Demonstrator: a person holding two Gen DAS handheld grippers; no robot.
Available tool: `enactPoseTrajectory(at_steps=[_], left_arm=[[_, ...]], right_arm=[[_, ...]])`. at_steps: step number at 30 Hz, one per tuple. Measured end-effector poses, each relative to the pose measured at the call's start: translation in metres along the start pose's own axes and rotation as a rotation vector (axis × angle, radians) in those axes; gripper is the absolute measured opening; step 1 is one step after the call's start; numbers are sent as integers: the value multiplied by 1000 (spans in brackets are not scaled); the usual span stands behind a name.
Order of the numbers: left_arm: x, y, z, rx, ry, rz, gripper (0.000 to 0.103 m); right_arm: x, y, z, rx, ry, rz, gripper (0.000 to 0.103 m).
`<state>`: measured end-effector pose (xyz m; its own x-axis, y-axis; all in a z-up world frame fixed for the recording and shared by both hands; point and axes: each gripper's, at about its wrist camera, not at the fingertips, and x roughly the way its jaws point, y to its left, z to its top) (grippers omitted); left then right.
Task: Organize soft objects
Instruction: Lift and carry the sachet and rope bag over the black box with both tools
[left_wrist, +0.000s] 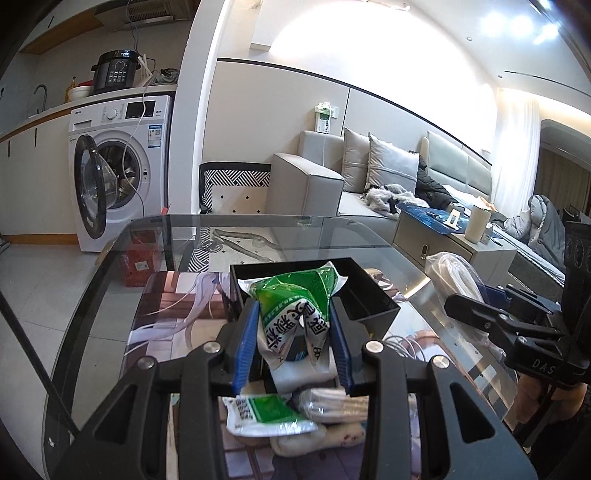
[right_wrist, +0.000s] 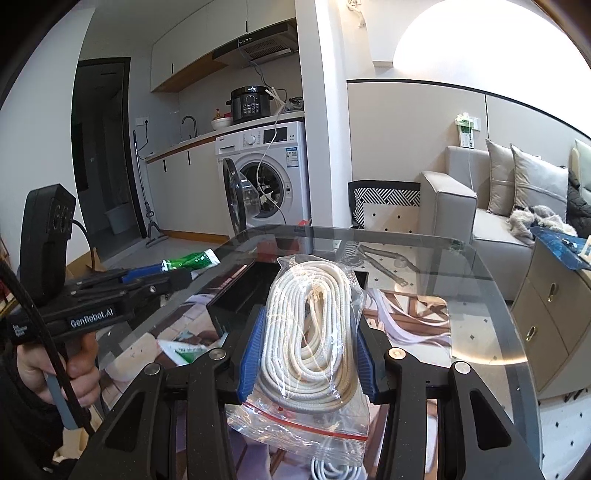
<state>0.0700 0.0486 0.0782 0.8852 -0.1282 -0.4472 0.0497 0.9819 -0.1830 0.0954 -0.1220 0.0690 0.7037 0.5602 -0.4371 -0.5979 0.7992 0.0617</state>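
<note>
i'm mid-carry: my left gripper (left_wrist: 293, 325) is clamped on a green packet (left_wrist: 295, 295), my right gripper (right_wrist: 306, 354) on a bagged rope (right_wrist: 314, 325), both held over the tray (left_wrist: 373, 295) mid-table. next, lower and release each inside.

Glossy clear glass worktop (right_wrist: 461, 273); shiny crinkled green-and-white plastic packet (left_wrist: 295, 306); clear glossy zip bag (right_wrist: 306, 413) of matt white braided rope (right_wrist: 314, 332); glossy black tray (left_wrist: 369, 295)
</note>
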Motion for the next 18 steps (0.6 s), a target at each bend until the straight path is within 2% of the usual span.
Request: enactPoseTrajectory(at_steps=[9,18], left_arm=[[26,3,11,-23,30,7,36],[51,6,20,-36,62,19,36]], right_arm=[[34,-8,21,13,27,23,44],[70,-18,26,26,61,47,44]])
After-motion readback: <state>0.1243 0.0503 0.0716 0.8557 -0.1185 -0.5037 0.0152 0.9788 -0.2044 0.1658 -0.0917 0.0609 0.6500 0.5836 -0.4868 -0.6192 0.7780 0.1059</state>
